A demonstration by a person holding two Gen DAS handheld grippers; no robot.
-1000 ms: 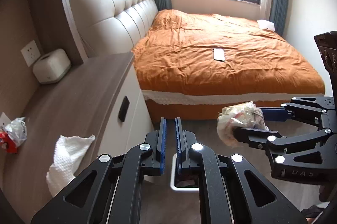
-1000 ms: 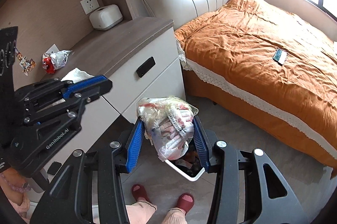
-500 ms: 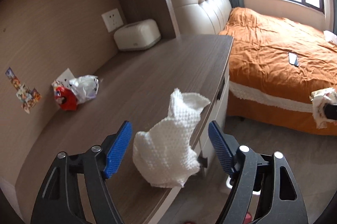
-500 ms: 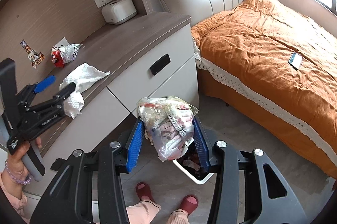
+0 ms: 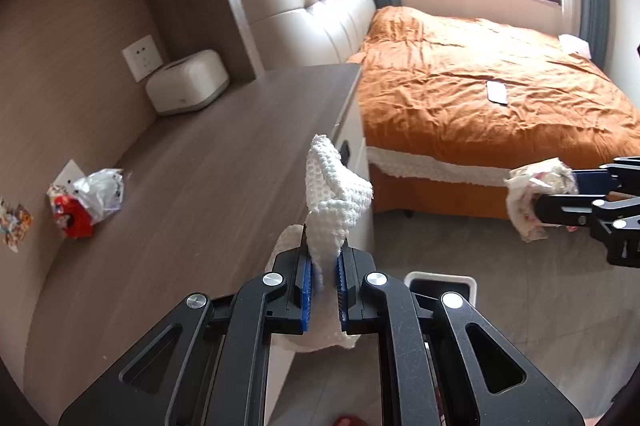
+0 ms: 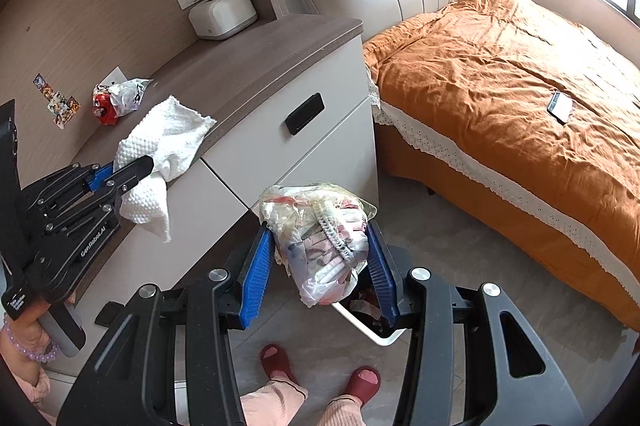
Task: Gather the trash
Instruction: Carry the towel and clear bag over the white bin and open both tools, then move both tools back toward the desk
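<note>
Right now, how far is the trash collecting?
In hand: the left gripper has just closed on the white paper towel; the right gripper holds a plastic bag of trash above the white bin. Left: the red-and-silver wrapper on the dresser top.

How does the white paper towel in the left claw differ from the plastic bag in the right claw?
The paper towel is plain white and dimpled; the plastic bag is clear, stuffed with mixed rubbish. The towel is pinched thin, the left claw nearly closed; the bag keeps the right claw spread wide. The towel drapes over the cabinet top's edge; the bag hangs above the bin. Both are gripped.
</note>
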